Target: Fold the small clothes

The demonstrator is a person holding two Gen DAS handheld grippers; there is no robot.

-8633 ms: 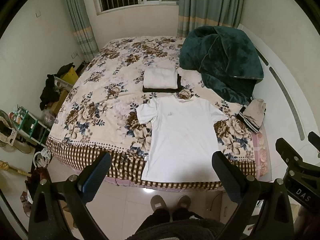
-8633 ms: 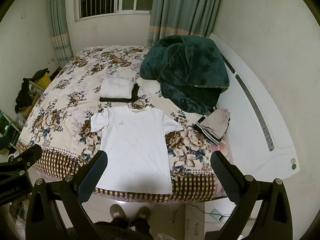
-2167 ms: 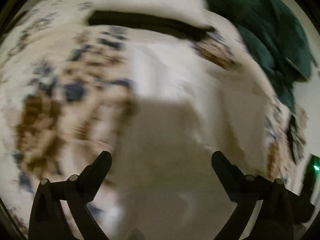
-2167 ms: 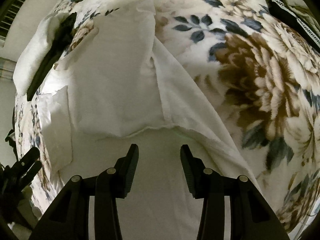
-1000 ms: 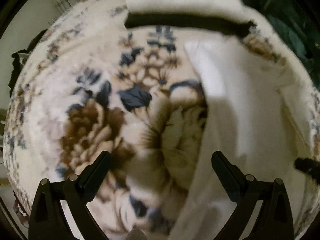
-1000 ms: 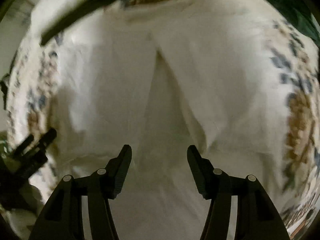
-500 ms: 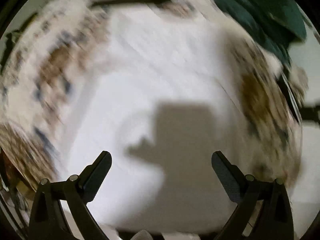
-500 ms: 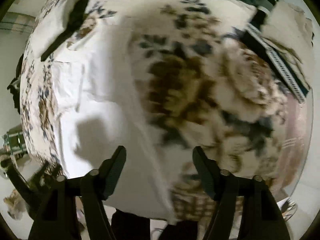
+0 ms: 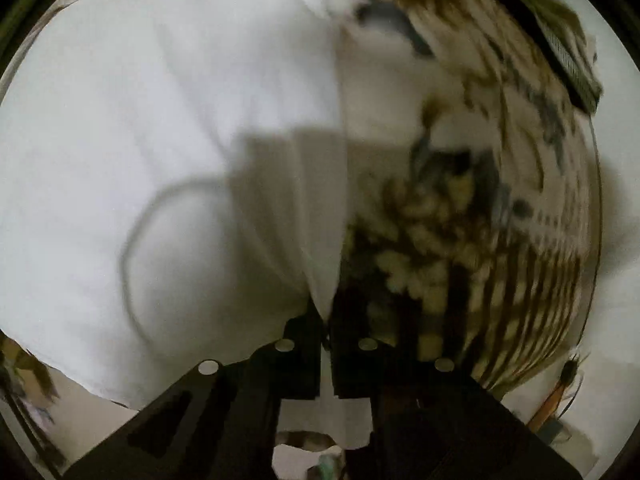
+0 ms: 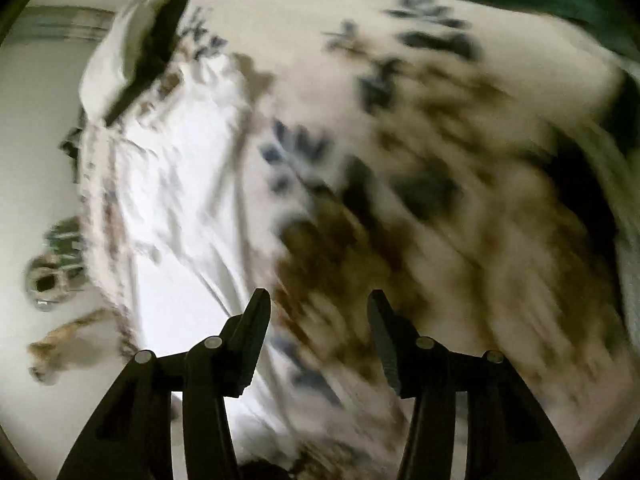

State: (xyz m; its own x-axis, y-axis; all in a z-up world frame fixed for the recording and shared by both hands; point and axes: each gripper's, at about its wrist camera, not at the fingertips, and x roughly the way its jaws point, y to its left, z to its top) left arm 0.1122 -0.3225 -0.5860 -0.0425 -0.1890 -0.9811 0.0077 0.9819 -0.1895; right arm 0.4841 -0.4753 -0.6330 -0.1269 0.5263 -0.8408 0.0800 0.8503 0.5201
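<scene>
Shirt, white, lies on the floral bed, its edge pinched in the clenched left claw. The right claw is released, holding nothing, over the bed beside the shirt.

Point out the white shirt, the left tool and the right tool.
white shirt (image 9: 168, 128): left wrist view, flat body fabric.
left tool (image 9: 326, 322): left wrist view, tips pinching shirt edge.
right tool (image 10: 319, 304): right wrist view, gap between open tips.
</scene>
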